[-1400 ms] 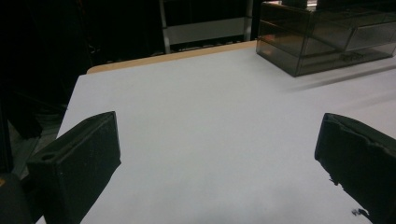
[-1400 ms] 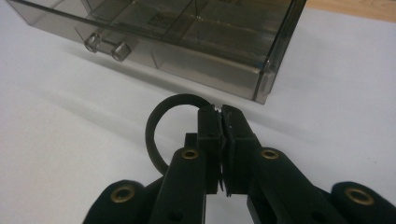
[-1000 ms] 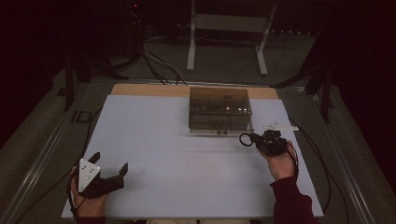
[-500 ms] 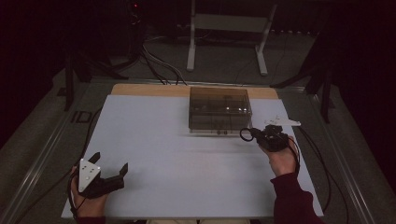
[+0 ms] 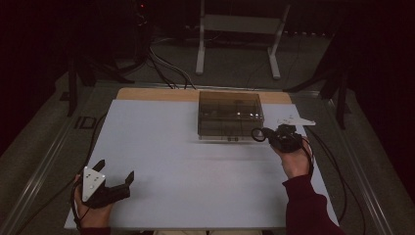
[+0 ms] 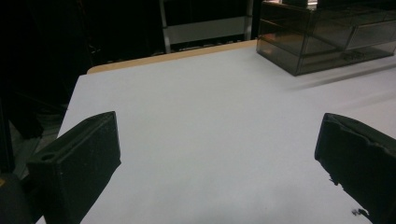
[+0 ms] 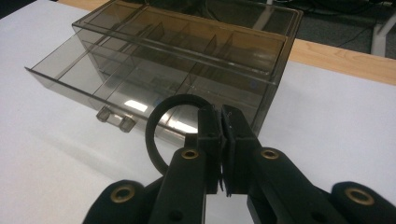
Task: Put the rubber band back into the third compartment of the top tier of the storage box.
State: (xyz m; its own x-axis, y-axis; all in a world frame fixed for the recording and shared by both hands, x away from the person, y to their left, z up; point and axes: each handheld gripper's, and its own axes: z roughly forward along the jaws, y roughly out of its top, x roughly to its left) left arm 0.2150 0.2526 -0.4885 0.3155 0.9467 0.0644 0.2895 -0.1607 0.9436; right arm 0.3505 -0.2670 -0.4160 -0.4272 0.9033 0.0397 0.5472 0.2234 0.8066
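A smoky see-through drawer box (image 5: 230,113) stands at the back middle of the white table top (image 5: 195,161). Its lower drawer (image 7: 116,88) is pulled out a little and shows divided compartments. My right gripper (image 5: 270,135) sits just right of the box's front corner, shut on a black rubber ring (image 5: 258,134). In the right gripper view the ring (image 7: 159,135) hangs from the left side of the closed tips (image 7: 219,122), in front of the drawer. My left gripper (image 5: 116,170) rests near the front left edge, jaws wide apart (image 6: 219,154), nothing between them.
A strip of wooden table edge (image 5: 156,94) shows behind the white top. Beyond it are a metal stand (image 5: 240,29) and cables on the dark floor (image 5: 166,63). The box (image 6: 327,37) lies far off in the left gripper view.
My right gripper with the ring has crept slightly away from the person, closer to the box's front corner. The left gripper has stayed put.
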